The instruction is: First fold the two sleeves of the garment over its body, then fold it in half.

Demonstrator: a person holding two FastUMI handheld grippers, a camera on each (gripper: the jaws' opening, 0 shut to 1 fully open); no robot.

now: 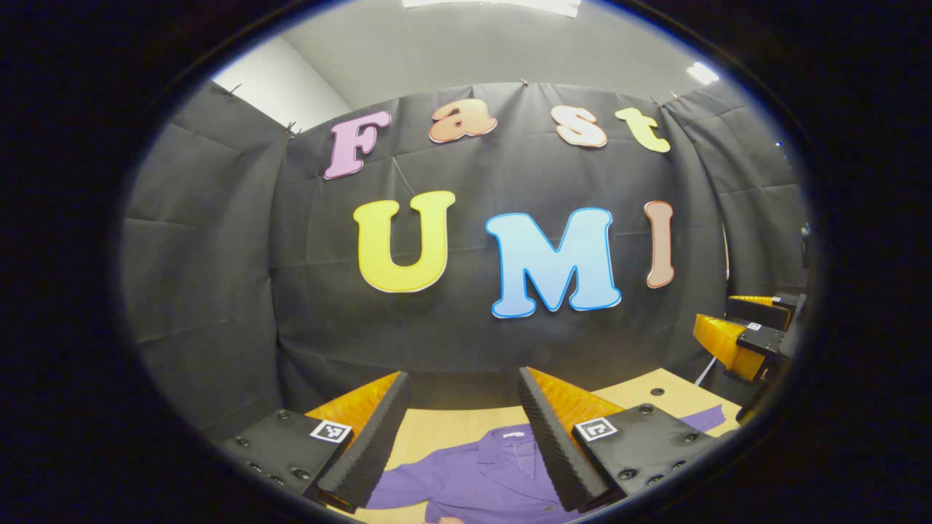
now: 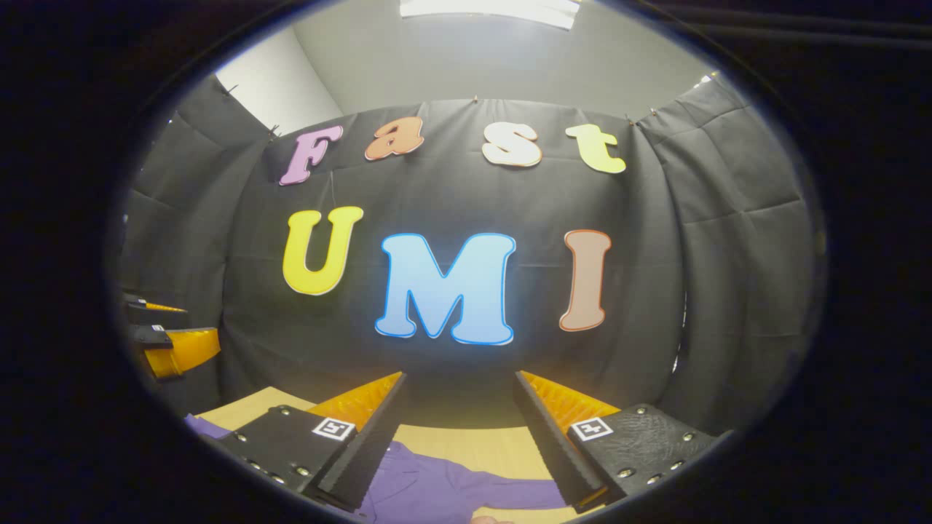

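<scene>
**Both grippers raised and open above a purple shirt laid flat**

The left gripper [image 1: 460, 407] has its two fingers spread wide with nothing between them; the same holds for the right gripper [image 2: 457, 407], wide apart and holding nothing. Both are held above the table [image 1: 444, 429], aimed at the black cloth wall [image 1: 510, 349] rather than down at the work.

Between the left gripper's fingers lies the purple shirt [image 1: 473, 480], flat on the light wooden tabletop, collar toward the wall and placket buttons showing. One sleeve end [image 1: 703, 418] reaches out past the right-hand finger in that view. The left gripper view also catches the other gripper at its right edge, apart from the cloth.

The right gripper view gives a sleeve [image 2: 510, 493] stretched straight across the wood under its fingers, and a scrap of purple at the far left. It shows the other gripper at its left edge.

Bare tabletop runs between the shirt's collar and the wall.
</scene>
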